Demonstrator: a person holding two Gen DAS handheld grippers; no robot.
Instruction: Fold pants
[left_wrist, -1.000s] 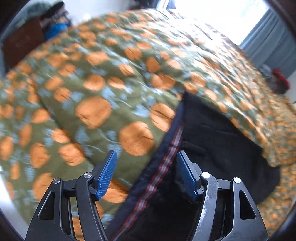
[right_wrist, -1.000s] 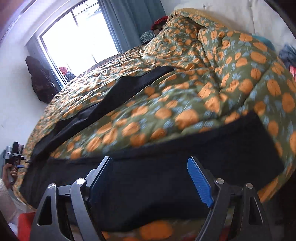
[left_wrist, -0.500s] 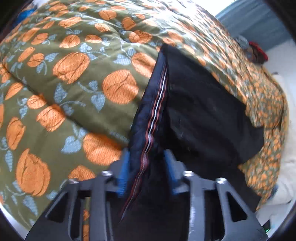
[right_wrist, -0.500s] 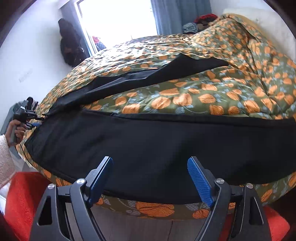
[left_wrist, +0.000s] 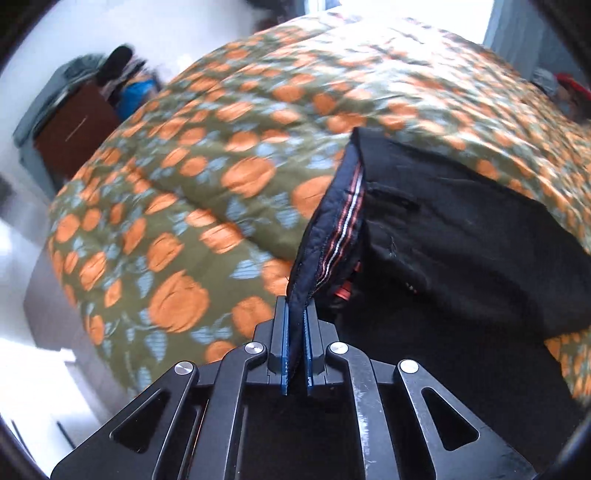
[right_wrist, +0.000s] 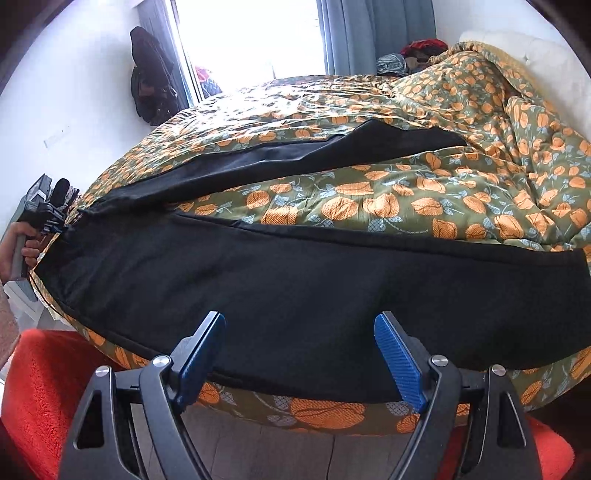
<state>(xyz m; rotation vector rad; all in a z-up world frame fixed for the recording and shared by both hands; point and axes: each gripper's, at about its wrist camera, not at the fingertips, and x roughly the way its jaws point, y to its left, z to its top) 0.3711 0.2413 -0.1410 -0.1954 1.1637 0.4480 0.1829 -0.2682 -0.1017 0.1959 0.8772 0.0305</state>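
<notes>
1. The left gripper (left_wrist: 295, 332) is closed tight on the waistband (left_wrist: 334, 229) of the black pants (right_wrist: 295, 280); its jaws have just been closing and the striped inner band stands up between the blue pads (left_wrist: 284, 343).
2. The pants lie spread on the flowered quilt (right_wrist: 369, 199) of the bed, the two legs apart like a V. The near leg runs along the bed edge; the far leg (right_wrist: 295, 155) lies higher on the quilt.
3. The right gripper (right_wrist: 299, 354) hovers with its jaws wide over the lower hem side of the near leg, and it holds nothing.
4. I judge the step is to take both ends and bring one leg over the other. To do it well, the left side should hold both layers of the waistband and lift only a little.
5. The right side should go down on the edge of the leg and pinch the cloth only, not the quilt below.
6. Then both hands should move together, so the leg stays flat.
</notes>
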